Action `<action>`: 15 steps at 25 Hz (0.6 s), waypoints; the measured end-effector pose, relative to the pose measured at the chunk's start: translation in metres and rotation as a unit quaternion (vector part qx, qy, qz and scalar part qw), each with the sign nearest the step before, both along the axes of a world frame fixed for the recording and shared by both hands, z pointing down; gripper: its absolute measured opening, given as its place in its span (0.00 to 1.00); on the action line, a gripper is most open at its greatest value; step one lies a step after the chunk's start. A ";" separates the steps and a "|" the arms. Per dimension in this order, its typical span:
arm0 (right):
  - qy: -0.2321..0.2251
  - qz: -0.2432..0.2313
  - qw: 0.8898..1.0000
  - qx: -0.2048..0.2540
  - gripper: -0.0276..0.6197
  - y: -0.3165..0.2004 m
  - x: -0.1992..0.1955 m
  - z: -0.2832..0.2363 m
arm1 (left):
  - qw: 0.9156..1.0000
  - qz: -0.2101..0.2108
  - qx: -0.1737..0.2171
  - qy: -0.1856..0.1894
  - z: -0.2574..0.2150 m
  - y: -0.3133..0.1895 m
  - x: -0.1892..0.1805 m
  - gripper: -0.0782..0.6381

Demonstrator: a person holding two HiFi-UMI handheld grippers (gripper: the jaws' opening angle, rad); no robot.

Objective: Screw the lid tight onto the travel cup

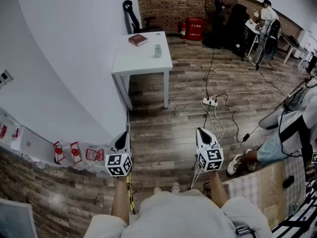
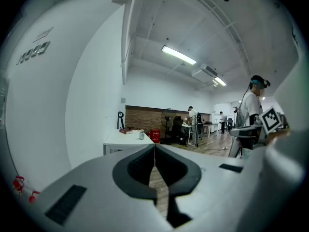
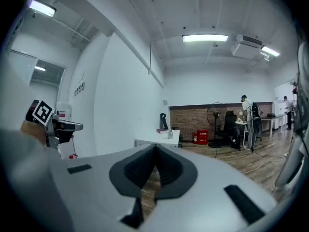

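A small silvery travel cup (image 1: 158, 50) stands on a white table (image 1: 141, 62) far ahead by the white wall. It also shows tiny in the left gripper view as the cup (image 2: 141, 135) and in the right gripper view as the cup (image 3: 170, 135). My left gripper (image 1: 122, 139) and right gripper (image 1: 203, 134) are held out in front of me over the wooden floor, well short of the table. Both are shut with nothing between the jaws, as the left gripper (image 2: 155, 148) and right gripper (image 3: 155, 149) views show.
A dark red book (image 1: 138, 39) lies on the table behind the cup. A power strip (image 1: 210, 102) with trailing cables lies on the floor ahead right. A seated person's legs (image 1: 257, 152) are at the right. A fan (image 1: 220, 6), chairs and people stand at the brick back wall.
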State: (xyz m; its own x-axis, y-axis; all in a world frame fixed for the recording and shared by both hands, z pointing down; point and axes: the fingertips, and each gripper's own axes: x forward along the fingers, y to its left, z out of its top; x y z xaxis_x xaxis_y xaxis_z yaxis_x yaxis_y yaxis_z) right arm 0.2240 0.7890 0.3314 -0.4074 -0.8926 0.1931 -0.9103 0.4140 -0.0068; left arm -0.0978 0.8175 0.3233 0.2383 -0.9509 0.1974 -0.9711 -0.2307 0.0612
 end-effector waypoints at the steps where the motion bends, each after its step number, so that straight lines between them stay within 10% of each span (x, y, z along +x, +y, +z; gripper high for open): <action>1: 0.001 0.000 1.000 0.000 0.04 0.000 0.000 0.000 | 1.000 0.000 0.000 0.001 0.000 -0.001 -0.001 0.12; 15: -0.007 -0.003 1.000 0.000 0.04 -0.001 0.010 -0.003 | 1.000 0.011 -0.003 -0.003 -0.002 -0.007 0.015 0.12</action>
